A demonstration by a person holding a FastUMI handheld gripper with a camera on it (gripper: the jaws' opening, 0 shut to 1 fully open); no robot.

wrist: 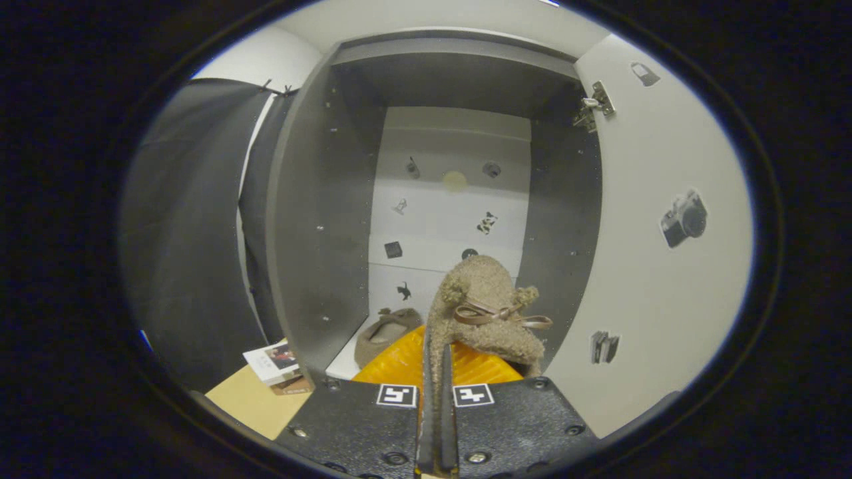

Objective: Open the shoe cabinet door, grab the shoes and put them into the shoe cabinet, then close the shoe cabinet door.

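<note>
- The gripper (436, 372) points into an open shoe cabinet (319, 219) with dark grey side walls and a white back panel dotted with small stickers.
- Its two fingers are pressed almost together, pinching the edge of a fuzzy tan shoe (489, 313) with a brown ribbon bow, held up just ahead of them.
- A second matching shoe (386, 336) lies on the cabinet floor, beyond the fingers and to their left.
- The white cabinet door (659, 266) stands swung open on the right, hinge visible near its top.
</note>
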